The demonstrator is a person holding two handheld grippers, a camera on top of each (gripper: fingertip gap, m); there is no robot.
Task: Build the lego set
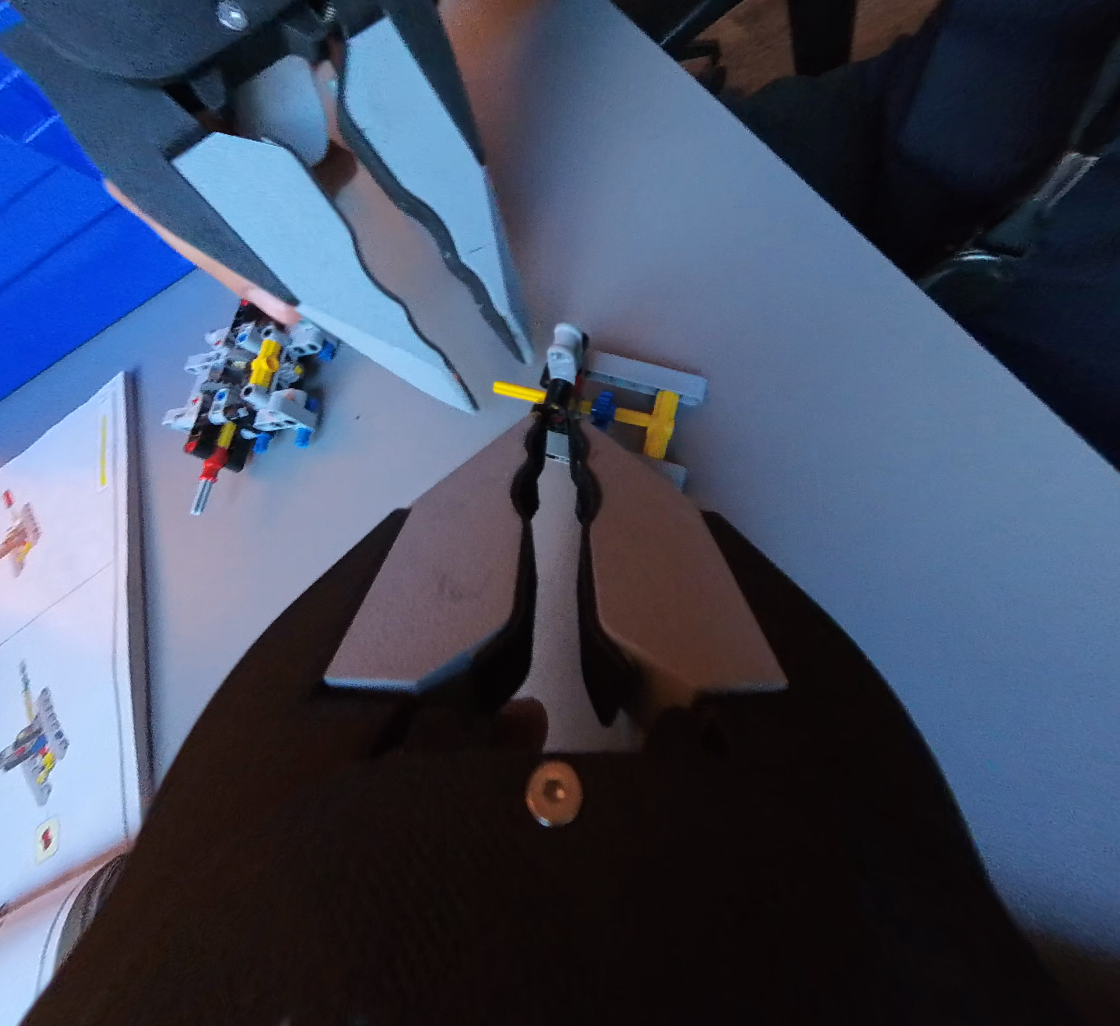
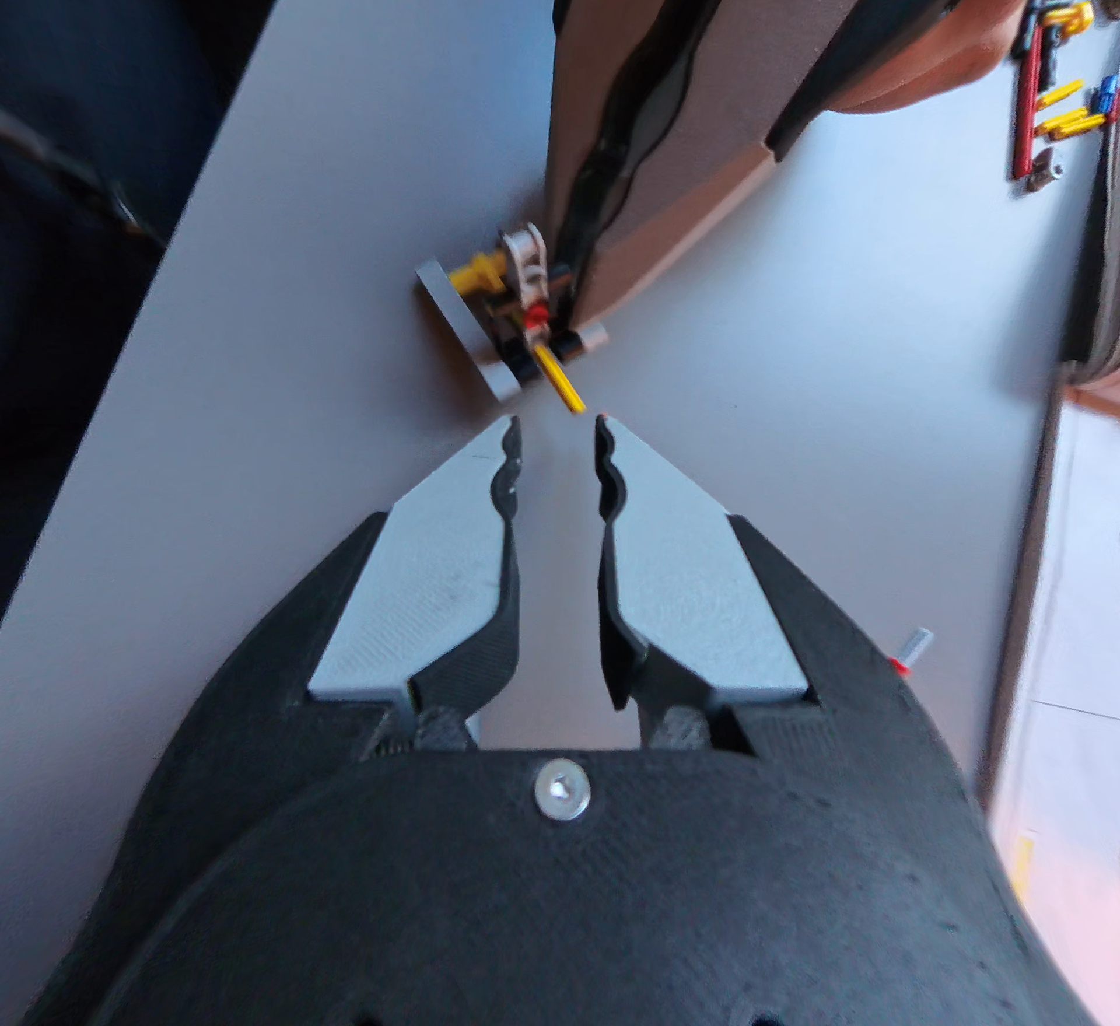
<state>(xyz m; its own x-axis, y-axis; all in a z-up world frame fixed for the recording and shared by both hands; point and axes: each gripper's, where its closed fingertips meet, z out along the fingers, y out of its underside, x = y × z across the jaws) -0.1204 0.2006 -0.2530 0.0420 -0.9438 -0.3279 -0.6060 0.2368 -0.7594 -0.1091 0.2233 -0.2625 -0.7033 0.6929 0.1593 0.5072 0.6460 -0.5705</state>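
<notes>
Brick frame (image 1: 630, 403) pinched by left gripper (image 1: 554, 421), right gripper (image 2: 554, 421) apart beside yellow axle (image 2: 560, 376) — brick model (image 1: 248, 391), seemingly booklet (image 1: 60, 603) nearby.

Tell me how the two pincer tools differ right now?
The left gripper is closed around the small brick assembly, while the right gripper has a clear gap between its fingers and grips nothing. The left touches the assembly; the right stops just short of its yellow axle. Both have grey fingers with wavy black pads.

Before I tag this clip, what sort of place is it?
Probably a desk used for building brick models: a pale table, a printed instruction booklet, a part-built brick model and loose pieces.
</notes>
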